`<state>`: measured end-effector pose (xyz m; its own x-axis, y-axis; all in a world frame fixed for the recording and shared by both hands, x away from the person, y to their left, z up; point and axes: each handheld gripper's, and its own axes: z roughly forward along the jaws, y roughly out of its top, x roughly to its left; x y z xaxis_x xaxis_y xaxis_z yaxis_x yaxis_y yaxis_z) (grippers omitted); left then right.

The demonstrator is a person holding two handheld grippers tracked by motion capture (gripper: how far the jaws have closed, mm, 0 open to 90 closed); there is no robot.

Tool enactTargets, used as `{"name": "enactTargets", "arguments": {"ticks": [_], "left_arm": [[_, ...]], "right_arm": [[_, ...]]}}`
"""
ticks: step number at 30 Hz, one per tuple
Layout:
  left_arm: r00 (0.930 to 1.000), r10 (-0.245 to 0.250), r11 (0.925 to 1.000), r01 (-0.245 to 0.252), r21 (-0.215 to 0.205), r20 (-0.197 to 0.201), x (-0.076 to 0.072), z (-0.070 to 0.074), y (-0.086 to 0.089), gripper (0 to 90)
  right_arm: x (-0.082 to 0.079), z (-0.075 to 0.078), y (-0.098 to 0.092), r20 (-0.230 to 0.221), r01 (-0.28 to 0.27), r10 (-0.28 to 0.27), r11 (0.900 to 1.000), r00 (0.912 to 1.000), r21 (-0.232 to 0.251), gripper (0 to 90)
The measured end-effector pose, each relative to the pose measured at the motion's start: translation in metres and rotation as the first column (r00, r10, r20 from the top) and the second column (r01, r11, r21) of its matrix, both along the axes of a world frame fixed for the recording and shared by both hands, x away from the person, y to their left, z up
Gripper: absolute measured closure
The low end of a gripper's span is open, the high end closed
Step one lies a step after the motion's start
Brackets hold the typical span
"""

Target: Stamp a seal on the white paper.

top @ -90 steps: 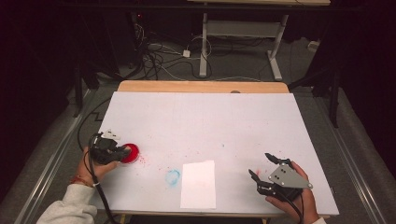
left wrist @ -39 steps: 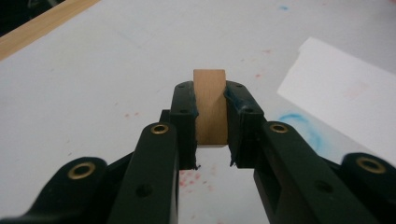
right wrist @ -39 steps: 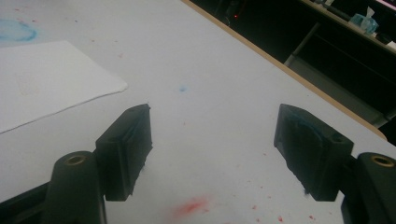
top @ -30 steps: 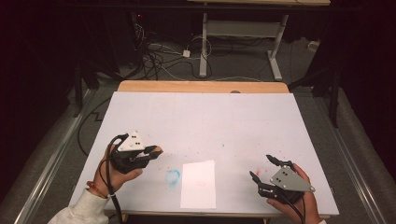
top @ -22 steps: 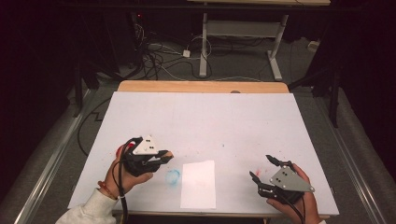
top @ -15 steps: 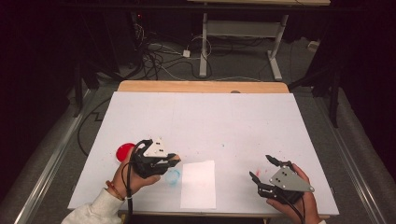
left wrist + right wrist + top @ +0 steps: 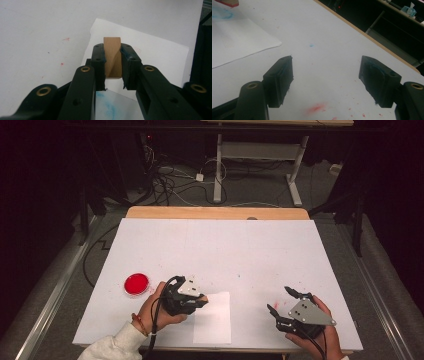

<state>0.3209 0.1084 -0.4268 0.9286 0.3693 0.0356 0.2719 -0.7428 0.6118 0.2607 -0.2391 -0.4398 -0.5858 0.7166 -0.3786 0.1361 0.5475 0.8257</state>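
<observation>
Currently I have the left tongs (image 7: 113,62) clamped on a small wooden stamp block (image 7: 112,56), the jaws pressing its two sides, and the block hangs over the near-left part of the paper sheet (image 7: 214,317). From above, the left tongs (image 7: 196,302) sit at the sheet's 10 o'clock corner, with the red ink pad (image 7: 136,283) lying on the desk (image 7: 220,245) at about 9 o'clock from them, apart from both hand and sheet. I read the step as bringing the inked block down for a print on the paper.

The right tongs (image 7: 325,82) stand wide open and hold nothing; they rest at 3 o'clock from the sheet, well apart from it (image 7: 281,310).

Risks noted:
- The sheet is loose and unpinned. A press near its edge could slide or crease it, smearing the mark, since the right tongs are not steadying it.
- The block looks slightly skewed between the jaws in the left gripper view; a tilted face would print unevenly.
- A blue smudge (image 7: 110,108) lies just under the left tongs. Landing short would put the print on the desk or over that stain.
- I cannot tell whether the block's face carries enough ink.
</observation>
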Motion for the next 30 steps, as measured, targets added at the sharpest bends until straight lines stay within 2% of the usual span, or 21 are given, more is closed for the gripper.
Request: {"name": "enactTargets", "arguments": {"ticks": [9,19,24,30], "left_arm": [[0.9981,-0.054,0.9979,0.055,0.035,-0.030,0.001,-0.014,-0.019,73.4],[0.9968,-0.051,0.9947,0.056,0.086,-0.061,0.006,-0.033,-0.031,73.4],[0.9941,-0.046,0.9970,0.052,0.058,-0.098,0.010,-0.037,-0.028,73.5],[0.9942,-0.037,0.9974,0.043,0.058,-0.101,0.010,-0.038,-0.028,73.5]], "right_arm": [[0.000,-0.001,0.001,-0.003,-0.003,0.003,1.000,1.0000,-0.011,27.9],[0.000,-0.002,0.002,-0.003,0.001,-0.001,1.000,1.0000,-0.021,27.9],[0.000,-0.002,0.001,0.008,0.004,-0.003,1.000,1.0000,-0.028,27.9],[-0.001,-0.002,0.001,0.011,0.001,-0.001,0.999,0.9999,-0.032,27.9]]}}
